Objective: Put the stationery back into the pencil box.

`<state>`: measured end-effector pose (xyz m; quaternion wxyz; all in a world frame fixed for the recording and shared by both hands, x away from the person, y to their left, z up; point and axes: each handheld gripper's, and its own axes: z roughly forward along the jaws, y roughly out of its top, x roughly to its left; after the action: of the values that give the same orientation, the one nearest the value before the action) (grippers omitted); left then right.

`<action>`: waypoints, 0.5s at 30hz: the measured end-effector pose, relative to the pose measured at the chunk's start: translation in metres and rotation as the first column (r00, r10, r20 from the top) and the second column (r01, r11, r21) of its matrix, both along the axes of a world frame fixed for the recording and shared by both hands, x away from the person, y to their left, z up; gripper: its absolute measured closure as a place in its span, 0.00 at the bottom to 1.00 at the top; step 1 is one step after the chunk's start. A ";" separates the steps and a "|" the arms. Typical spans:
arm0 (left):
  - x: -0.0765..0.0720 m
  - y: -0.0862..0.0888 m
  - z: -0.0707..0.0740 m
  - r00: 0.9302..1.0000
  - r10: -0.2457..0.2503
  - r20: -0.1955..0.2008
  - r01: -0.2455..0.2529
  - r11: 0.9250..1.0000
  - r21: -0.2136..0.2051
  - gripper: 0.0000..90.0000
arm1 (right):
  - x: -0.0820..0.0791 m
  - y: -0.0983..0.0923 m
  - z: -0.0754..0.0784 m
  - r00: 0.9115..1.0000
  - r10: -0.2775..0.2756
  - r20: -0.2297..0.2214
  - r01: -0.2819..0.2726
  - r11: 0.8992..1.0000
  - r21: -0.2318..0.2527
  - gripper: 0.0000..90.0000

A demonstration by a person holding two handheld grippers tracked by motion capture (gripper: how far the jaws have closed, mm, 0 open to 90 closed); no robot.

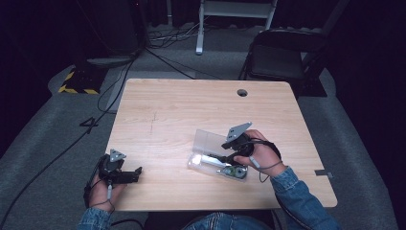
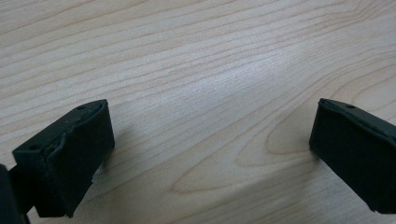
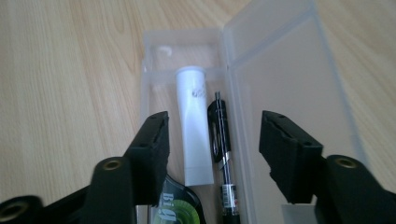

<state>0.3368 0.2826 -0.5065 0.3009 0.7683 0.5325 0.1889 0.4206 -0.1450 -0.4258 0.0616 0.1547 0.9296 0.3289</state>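
Fig. legend, high view w/ both gripper views. Wooden surface [image 1: 172, 110] carries a clear plastic case [image 1: 218, 160], lid open and folded toward the far side, lying right of centre near the person's edge. Right gripper [image 1: 226, 157] held in the right hand [image 1: 261, 154] sits directly over the case's right end. In the right gripper view its fingers [image 3: 154, 140] are spread wide apart, nothing pinched betw. them; they stand above the case tray, not touching its contents.

Case contents (right gripper view): white tube [image 3: 194, 126] lying lengthwise, cap end toward the far wall of the tray; black pen [image 3: 222, 149] just beside the tube on its right, parallel to it; a round green-labelled item [image 3: 175, 205] at the near end, partly hidden under the left finger, type cannot be told. Open lid [image 3: 285, 70] lies flat to the right of the tray.

Left gripper [image 1: 125, 175] held in the left hand [image 1: 103, 189] at the near left corner of the surface, well apart from the case. Left gripper view: fingers [image 2: 70, 154] spread wide, bare wood betw. them, nothing held.
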 end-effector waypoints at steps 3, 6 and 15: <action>-0.001 0.000 0.000 1.000 0.002 0.003 -0.002 1.000 0.000 0.00 | -0.002 -0.006 0.011 0.999 -0.013 0.032 0.012 0.999 0.035 0.42; -0.002 0.000 0.000 1.000 -0.001 0.005 0.001 1.000 0.001 0.00 | -0.004 -0.013 0.019 0.998 -0.029 0.055 0.026 0.998 0.060 0.40; -0.003 0.001 0.000 1.000 -0.001 0.005 0.001 1.000 0.002 0.00 | -0.005 -0.045 0.029 0.992 -0.102 0.069 0.096 0.991 0.092 0.36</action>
<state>0.3337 0.2834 -0.5066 0.3015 0.7685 0.5310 0.1913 0.4159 -0.1902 -0.3969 0.1052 0.1910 0.9024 0.3716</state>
